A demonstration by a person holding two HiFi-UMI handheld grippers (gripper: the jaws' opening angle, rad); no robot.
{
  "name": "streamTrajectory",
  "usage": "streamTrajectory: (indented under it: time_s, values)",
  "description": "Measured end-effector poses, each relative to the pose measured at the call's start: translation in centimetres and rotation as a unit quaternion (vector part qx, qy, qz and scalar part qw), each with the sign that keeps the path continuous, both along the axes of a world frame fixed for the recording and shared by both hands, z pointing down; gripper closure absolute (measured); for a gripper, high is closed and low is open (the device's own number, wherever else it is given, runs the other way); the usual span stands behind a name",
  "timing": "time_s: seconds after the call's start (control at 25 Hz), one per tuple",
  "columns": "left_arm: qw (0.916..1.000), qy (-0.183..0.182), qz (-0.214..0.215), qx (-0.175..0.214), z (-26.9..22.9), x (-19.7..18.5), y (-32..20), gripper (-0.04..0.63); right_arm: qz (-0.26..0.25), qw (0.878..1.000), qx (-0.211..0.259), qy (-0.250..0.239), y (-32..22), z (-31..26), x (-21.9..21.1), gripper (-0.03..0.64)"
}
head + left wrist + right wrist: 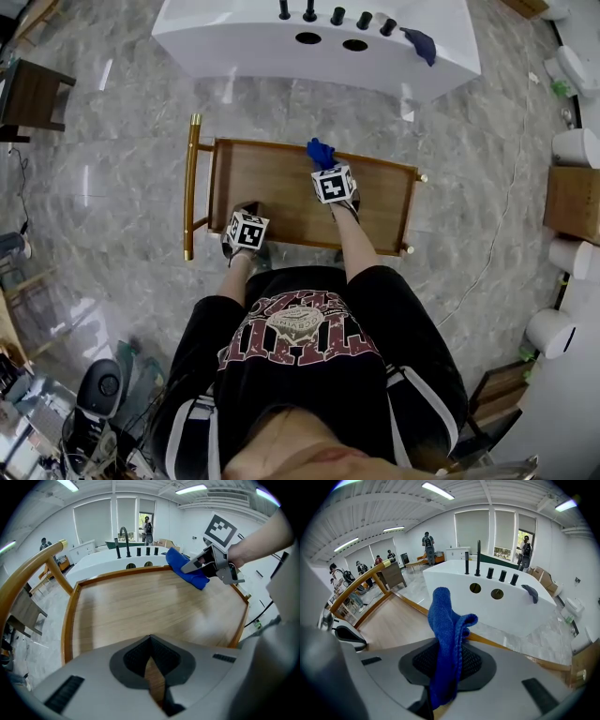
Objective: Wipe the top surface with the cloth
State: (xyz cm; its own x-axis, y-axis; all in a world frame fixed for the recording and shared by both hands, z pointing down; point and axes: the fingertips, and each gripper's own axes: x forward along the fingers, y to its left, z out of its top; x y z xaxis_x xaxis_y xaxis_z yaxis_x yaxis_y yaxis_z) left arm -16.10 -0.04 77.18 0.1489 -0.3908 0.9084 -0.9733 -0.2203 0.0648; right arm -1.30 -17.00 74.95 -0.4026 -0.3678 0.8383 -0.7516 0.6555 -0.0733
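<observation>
Jaws of my right gripper (449, 660) clamped on the blue cloth (446, 630), cloth pressed at the far edge of the wooden cart tabletop (136, 606). My left gripper (151, 660) has jaws together, empty, over the near edge.

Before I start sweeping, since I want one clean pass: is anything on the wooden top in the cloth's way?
Nothing visible is. The blue cloth, clamped in the right gripper, sits at the far edge of the bare wooden top; the left gripper only grips the near rim at the left.
</observation>
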Motion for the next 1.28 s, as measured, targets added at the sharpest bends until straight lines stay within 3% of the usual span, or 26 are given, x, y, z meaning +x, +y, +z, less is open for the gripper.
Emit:
streamTrajectory:
  time_s: [0.48, 0.68, 0.88, 1.04, 1.16, 1.28]
  values:
    - [1.0, -0.006, 0.004, -0.007, 0.1, 0.0, -0.3, 0.549, 0.023, 1.0, 0.0, 0.005, -0.6, 0.0, 3.0, 0.531]
    - [0.9995, -0.014, -0.011, -0.026, -0.2, 0.1, -0.5, 0.549, 0.028, 1.0, 0.005, 0.01, -0.7, 0.0, 3.7, 0.531]
    - [0.9981, 0.027, 0.054, -0.008, -1.7, 6.6, -2.5, 0.549, 0.034, 0.999, 0.014, 0.01, -0.3, -0.2, 3.7, 0.531]
    - [0.9923, 0.05, 0.109, -0.028, -1.5, 11.8, -2.2, 0.549, 0.039, 0.999, 0.012, 0.006, -0.2, -0.3, 3.6, 0.531]
    - [0.9878, 0.049, 0.139, -0.051, -1.0, 13.5, -1.0, 0.549, 0.041, 0.999, 0.01, 0.003, -0.2, -0.4, 3.7, 0.531]
    - [0.9869, 0.046, 0.147, -0.048, -0.7, 13.5, -0.5, 0.549, 0.041, 0.999, 0.008, 0.0, -0.1, -0.6, 4.1, 0.531]
